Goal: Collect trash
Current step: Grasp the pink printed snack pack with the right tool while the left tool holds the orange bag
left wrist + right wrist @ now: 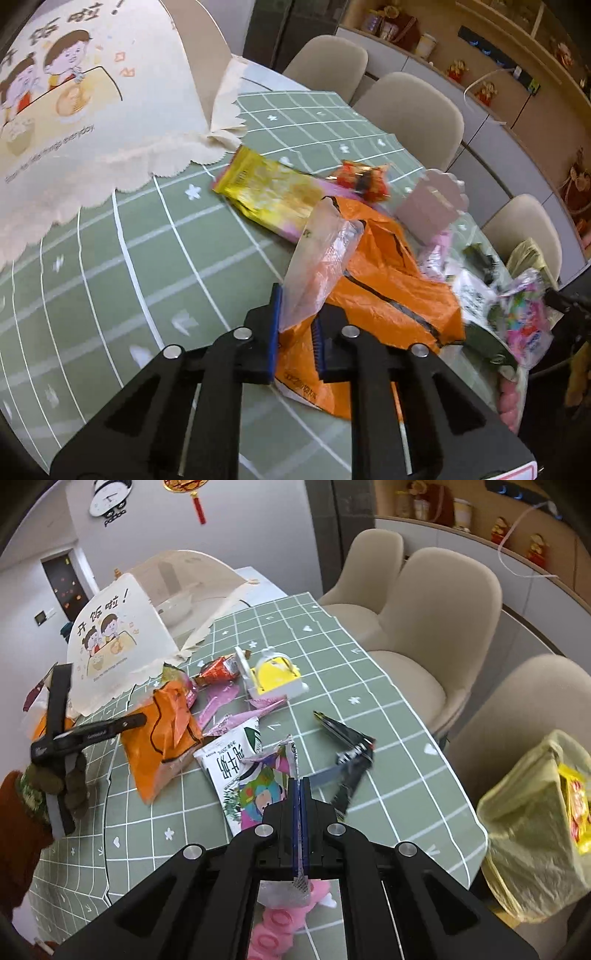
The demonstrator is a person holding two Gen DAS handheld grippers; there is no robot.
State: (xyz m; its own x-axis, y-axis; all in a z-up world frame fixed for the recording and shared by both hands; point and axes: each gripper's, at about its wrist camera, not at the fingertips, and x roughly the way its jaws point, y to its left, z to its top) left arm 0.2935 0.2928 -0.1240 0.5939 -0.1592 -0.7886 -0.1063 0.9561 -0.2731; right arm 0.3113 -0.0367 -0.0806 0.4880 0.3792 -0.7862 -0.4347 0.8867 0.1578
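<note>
My left gripper [297, 332] has its jaws partly apart around the edge of an orange plastic bag [384, 288] with a clear plastic piece [321, 254] on it; whether the bag is pinched is unclear. A yellow snack wrapper [269, 188] and a red wrapper [364, 177] lie beyond. My right gripper [300, 786] is shut on a colourful cartoon wrapper [264, 786] and holds it above the table. Beside it lie a white milk pouch [227, 757], a black wrapper [347, 753], the orange bag [162, 734] and pink scraps [221, 701].
The green checked tablecloth [369, 701] covers the table. A mesh food cover [85, 92] stands at the back left. A yellow toy holder [275, 675] sits mid-table. A yellow trash bag [535, 823] hangs at the right edge. Beige chairs [436, 602] line the far side.
</note>
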